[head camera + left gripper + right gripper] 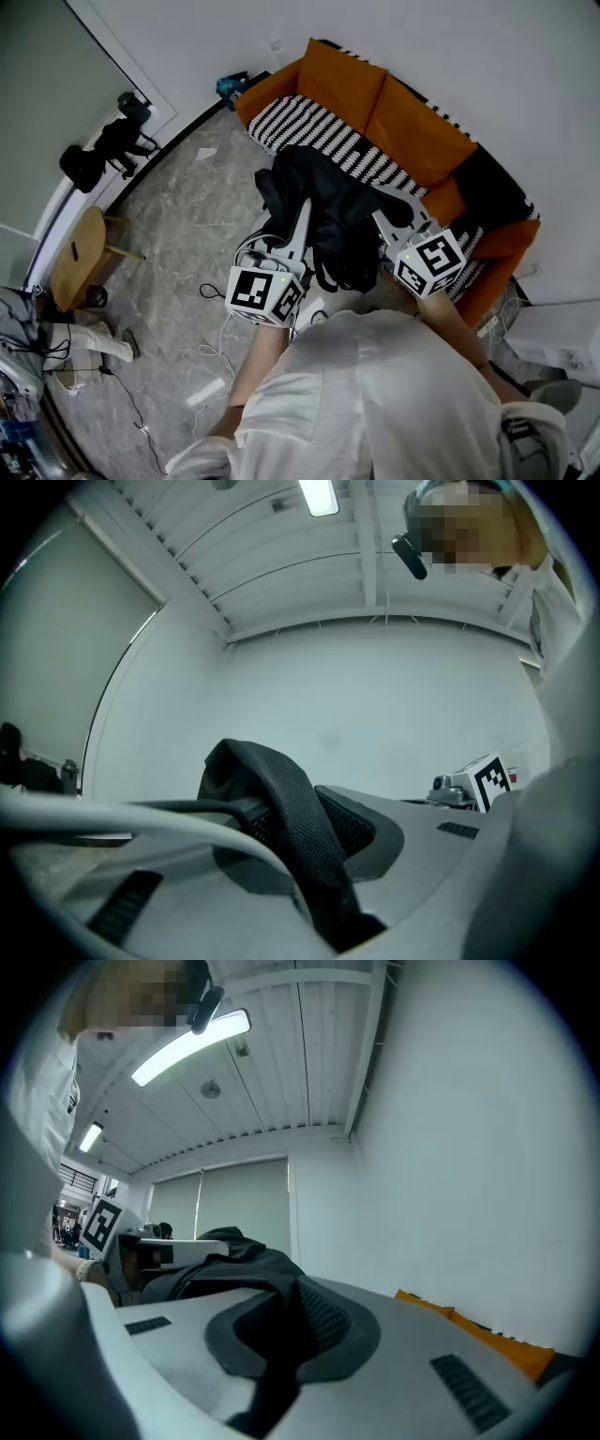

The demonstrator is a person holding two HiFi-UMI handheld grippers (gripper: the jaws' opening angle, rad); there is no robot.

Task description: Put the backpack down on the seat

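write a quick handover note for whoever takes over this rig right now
Left tool: shut on a black strap of the backpack.
Right tool: shut on the backpack's black fabric.
Backpack: hangs between both tools, held up at the front of the orange sofa; it does not look set down yet.
Done: backpack lifted and at the sofa.
Left: lower it onto the striped seat, then open both tools.
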